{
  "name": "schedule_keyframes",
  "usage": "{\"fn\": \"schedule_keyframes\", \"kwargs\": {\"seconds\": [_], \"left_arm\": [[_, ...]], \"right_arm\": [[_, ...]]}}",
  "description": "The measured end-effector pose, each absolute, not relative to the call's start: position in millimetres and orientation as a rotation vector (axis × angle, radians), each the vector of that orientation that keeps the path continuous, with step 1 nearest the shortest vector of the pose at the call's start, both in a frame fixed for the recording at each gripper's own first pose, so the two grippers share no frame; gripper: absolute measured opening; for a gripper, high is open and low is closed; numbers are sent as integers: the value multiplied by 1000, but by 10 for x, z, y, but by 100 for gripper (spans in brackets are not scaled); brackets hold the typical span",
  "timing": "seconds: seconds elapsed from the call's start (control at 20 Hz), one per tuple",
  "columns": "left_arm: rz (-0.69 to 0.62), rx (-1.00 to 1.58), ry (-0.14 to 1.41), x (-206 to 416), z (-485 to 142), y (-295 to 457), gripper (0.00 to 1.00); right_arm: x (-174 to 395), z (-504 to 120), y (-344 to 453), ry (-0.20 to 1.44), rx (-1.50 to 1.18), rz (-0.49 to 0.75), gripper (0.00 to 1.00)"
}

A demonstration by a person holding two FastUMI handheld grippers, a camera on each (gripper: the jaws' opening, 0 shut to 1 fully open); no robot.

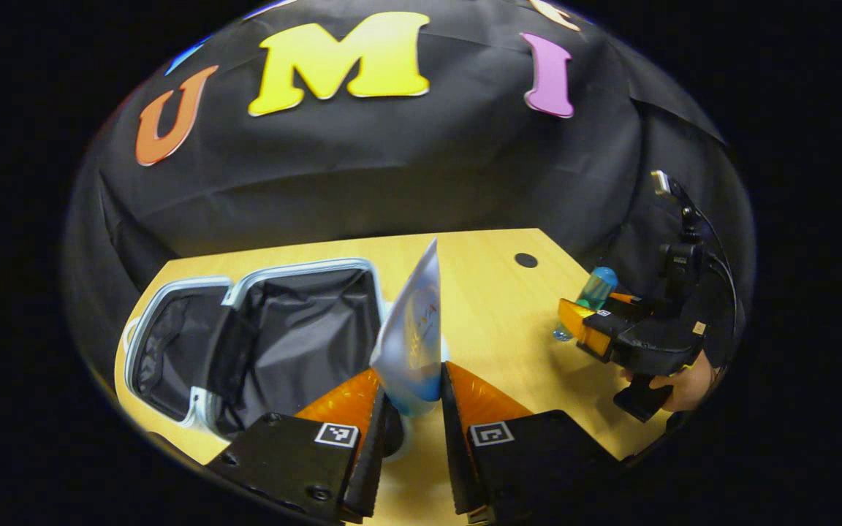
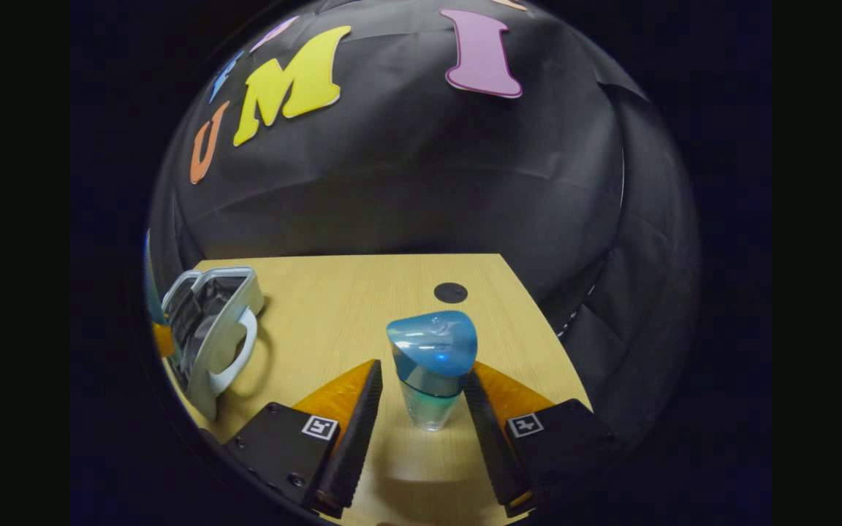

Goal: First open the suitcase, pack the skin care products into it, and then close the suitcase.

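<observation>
Your left gripper clamps the tube beside the open suitcase. Your right gripper stands apart around the blue-capped bottle

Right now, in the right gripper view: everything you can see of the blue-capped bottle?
The bottle stands upright on the wooden table, between the right gripper's open jaws, apparently untouched by either. Glossy rounded blue cap, metallic-looking band below, clear body tinted teal, seemingly plastic. Cap on. The left gripper view shows it beside the same gripper.
</observation>
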State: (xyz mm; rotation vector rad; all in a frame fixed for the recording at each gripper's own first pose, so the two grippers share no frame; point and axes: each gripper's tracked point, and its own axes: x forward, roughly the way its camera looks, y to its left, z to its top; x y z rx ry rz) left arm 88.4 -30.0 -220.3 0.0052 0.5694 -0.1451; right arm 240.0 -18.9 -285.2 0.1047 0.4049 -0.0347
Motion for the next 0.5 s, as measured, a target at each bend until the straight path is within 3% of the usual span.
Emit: {"fn": "schedule_keyframes", "kwargs": {"seconds": [0.05,0.15,0.2,0.5], "left_arm": [[-115,-18,586,822,-2224,-126,48],[-61,-39,620,755,-2317,275,48],[-44,-43,628,737,-2330,447,41],[-21,-10,710,783,-2539,1101,41]], "right_arm": [[2416,-2855,-181,397,96,-41,65],[2417,-2841,-196,388,89,-59,53],[2387,-2826,-191,391,84,-66,42],[1747,-2586,-43,447,90,-78,40]]}}
